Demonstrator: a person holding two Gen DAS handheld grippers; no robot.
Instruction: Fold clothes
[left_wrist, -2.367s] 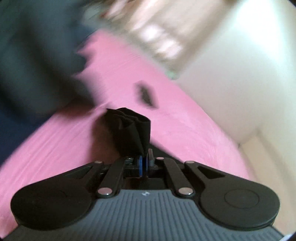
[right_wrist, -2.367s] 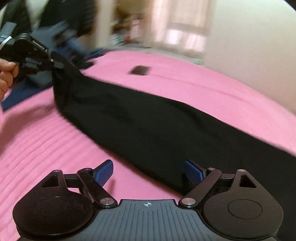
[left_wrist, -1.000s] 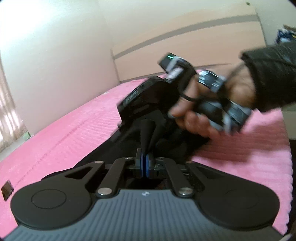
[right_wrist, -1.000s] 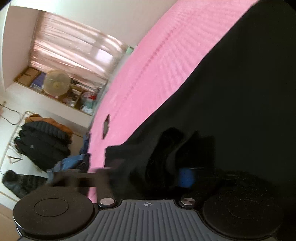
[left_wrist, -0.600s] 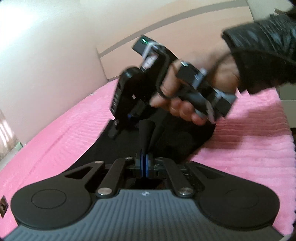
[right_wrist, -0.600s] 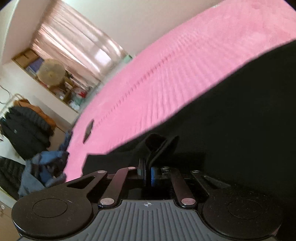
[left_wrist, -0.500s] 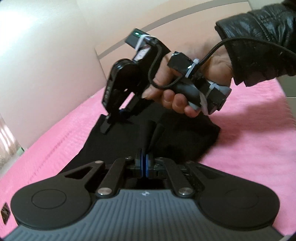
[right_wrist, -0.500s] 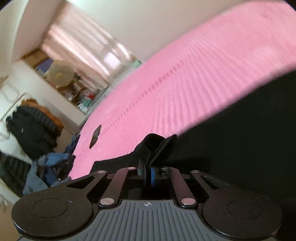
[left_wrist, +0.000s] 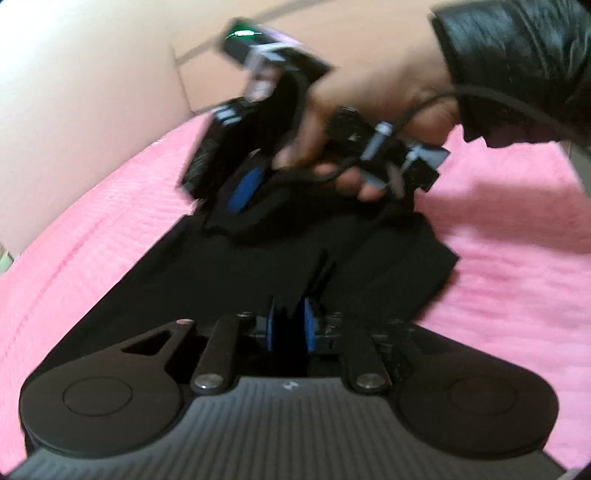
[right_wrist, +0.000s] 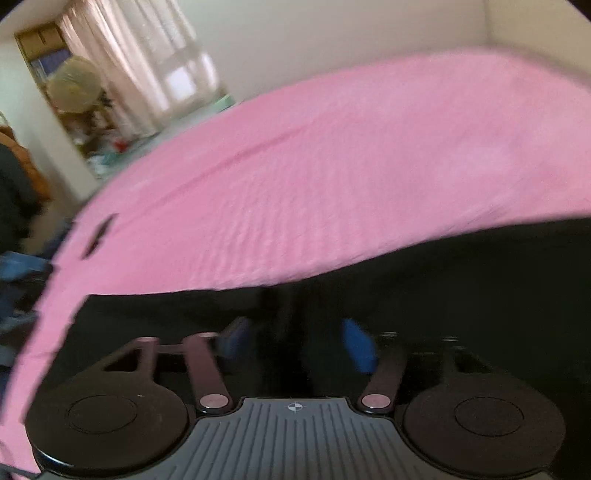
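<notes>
From my left gripper (left_wrist: 289, 328) I am looking along two blue pads standing a narrow gap apart, with a ragged tongue of the black garment (left_wrist: 388, 273) poking up between them; the frame is smeared, so I cannot tell whether the pads are actually pinching that cloth or merely flanking it. The garment is lying flat on the pink bedspread (left_wrist: 517, 258), spreading ahead of and beneath this claw and ending in a corner ahead to the right. Straight ahead and above, the right hand (left_wrist: 369, 110) is gripping the handle of the other tool, a cable looping under its fingers and a black jacket sleeve (left_wrist: 517, 48) covering the wrist at the upper right; the hand is angling that tool downward to the left, so its nose is sitting on or just over the far end of the cloth, one blue pad showing. From the right gripper (right_wrist: 295, 343), the blue pads are standing clearly apart, with dark cloth lying between and below them and nothing clamped. The garment's (right_wrist: 461, 280) edge is running just ahead of this claw, and the bedspread (right_wrist: 351, 166) is stretching away beyond it toward a curtained window (right_wrist: 147, 66).
</notes>
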